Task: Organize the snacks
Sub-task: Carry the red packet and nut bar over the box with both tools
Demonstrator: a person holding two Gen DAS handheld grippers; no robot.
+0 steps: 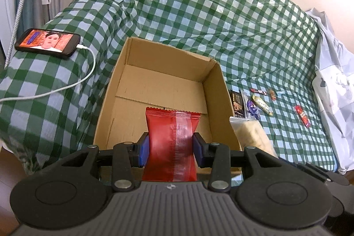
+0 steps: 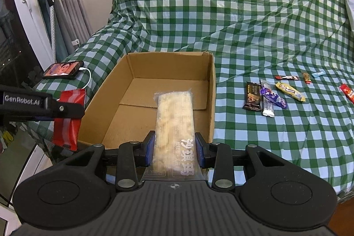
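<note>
An open cardboard box with nothing in it sits on the green checked cloth. My left gripper is shut on a red snack packet, held upright over the box's near edge. In the right wrist view that packet hangs at the box's left side. My right gripper is shut on a long clear pack of pale pastry, pointing over the box's near right part. The pastry pack shows beside the box in the left wrist view.
Several small wrapped snacks lie on the cloth right of the box, a red bar farthest right. A phone on a white cable rests left of the box. A white plastic bag lies at the far right.
</note>
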